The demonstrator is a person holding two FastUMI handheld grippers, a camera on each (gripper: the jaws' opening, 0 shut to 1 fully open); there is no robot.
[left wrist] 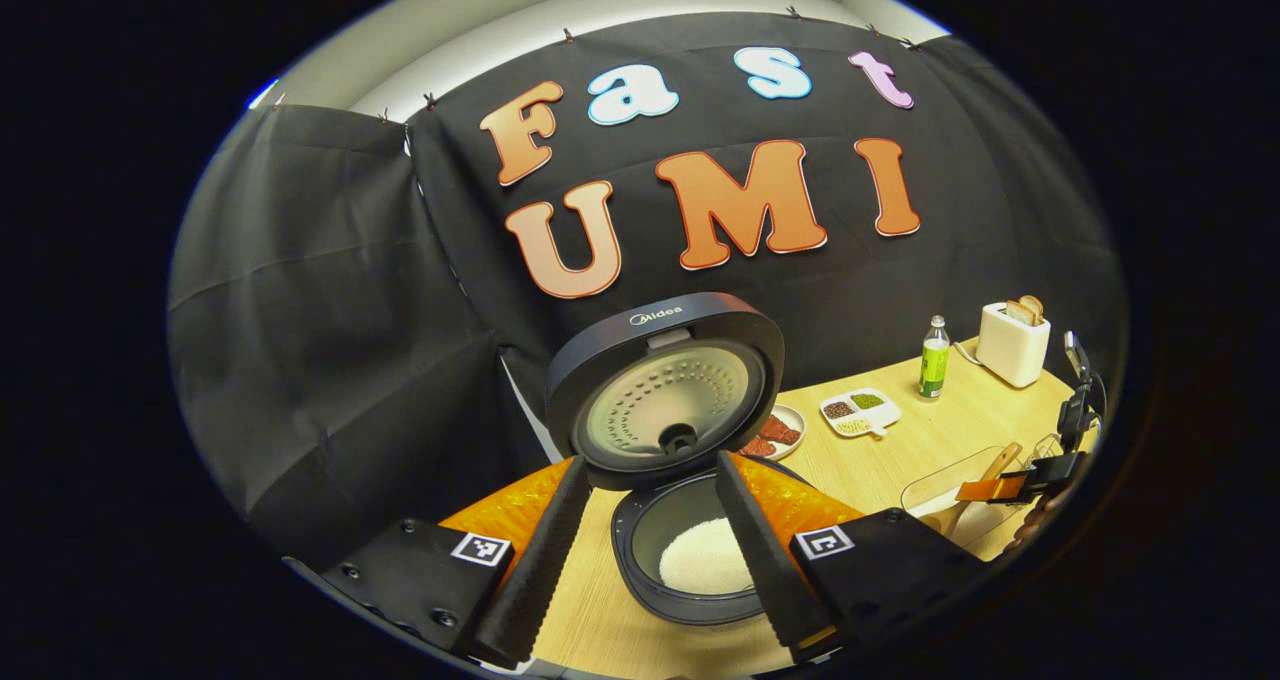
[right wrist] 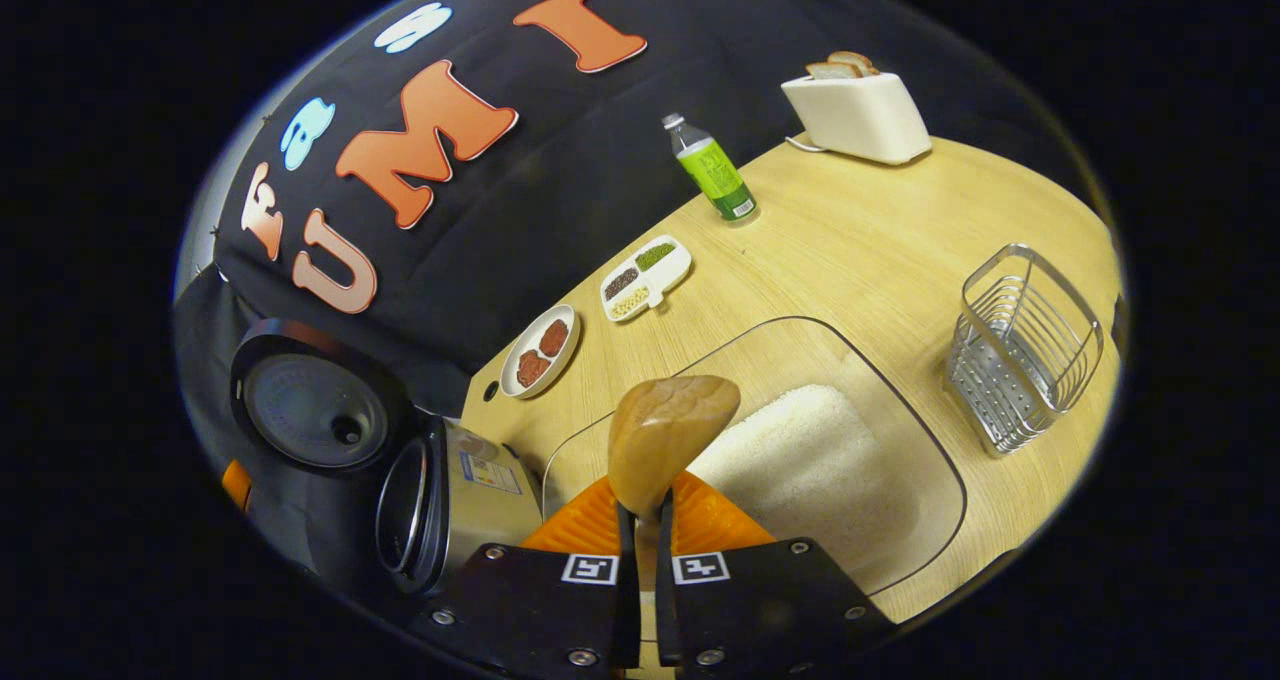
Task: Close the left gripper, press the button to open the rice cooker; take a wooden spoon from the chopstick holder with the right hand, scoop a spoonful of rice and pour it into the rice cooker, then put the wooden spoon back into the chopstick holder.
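The rice cooker (left wrist: 690, 600) stands with its lid (left wrist: 665, 390) raised and white rice (left wrist: 705, 560) in the pot. My left gripper (left wrist: 650, 465) is open, one finger on each side of the pot, touching nothing. My right gripper (right wrist: 645, 510) is shut on the handle of the wooden spoon (right wrist: 665, 435), whose bowl hovers over the left edge of a clear container (right wrist: 900, 410) that holds a heap of rice (right wrist: 810, 460). Right of that container stands the wire chopstick holder (right wrist: 1020, 360). The open rice cooker (right wrist: 440, 500) sits to the left. Far right in the left gripper view, the right gripper (left wrist: 1010, 485) holds the spoon (left wrist: 1000, 460).
Along the back of the wooden table (right wrist: 880, 250) stand a white toaster (right wrist: 855, 115) with bread, a green bottle (right wrist: 715, 170), a divided dish (right wrist: 645, 275) of beans and a small plate (right wrist: 540, 350) with red pieces. The black cloth wall runs behind them.
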